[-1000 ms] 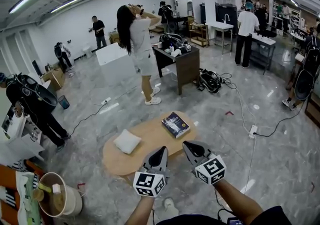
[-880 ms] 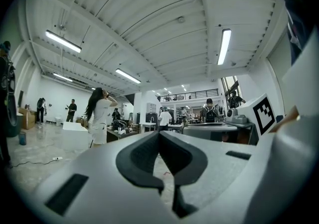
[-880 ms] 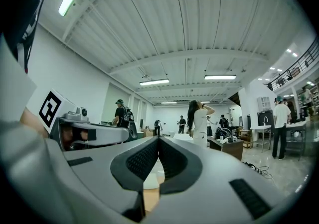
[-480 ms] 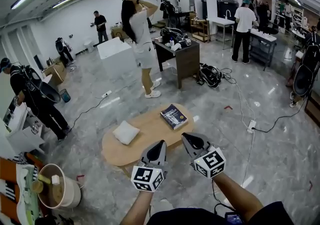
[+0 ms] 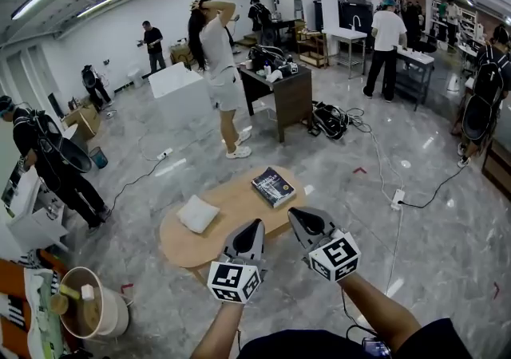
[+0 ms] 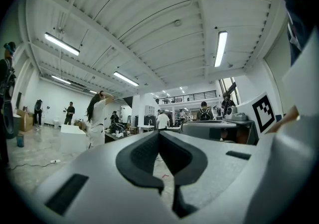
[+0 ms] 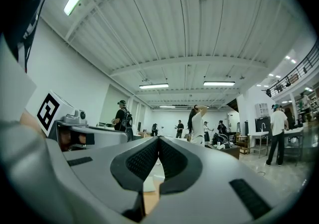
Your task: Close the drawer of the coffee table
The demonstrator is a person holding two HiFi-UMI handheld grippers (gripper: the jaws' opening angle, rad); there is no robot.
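Left hand-held gripper (image 5: 253, 226) and right hand-held gripper (image 5: 295, 215), both clenched empty, hover at the near edge of the coffee table (image 5: 236, 207); a book (image 5: 273, 187) and a cushion (image 5: 196, 213) lie on its tabletop.

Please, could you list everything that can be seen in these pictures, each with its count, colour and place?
coffee table: one, light wood, oval, on the floor ahead of the grippers; no drawer shows from here.
book: one, dark cover, on the table's right end.
cushion: one, white, on the table, left of the book.
bucket: one, beige, on the floor at lower left.
desk: one, dark, behind the table.
power strip: one, white, on the floor at right.
person in white: one, beside the desk; others stand farther off.
left gripper: grey, jaws together, empty.
right gripper: grey, jaws together, empty.
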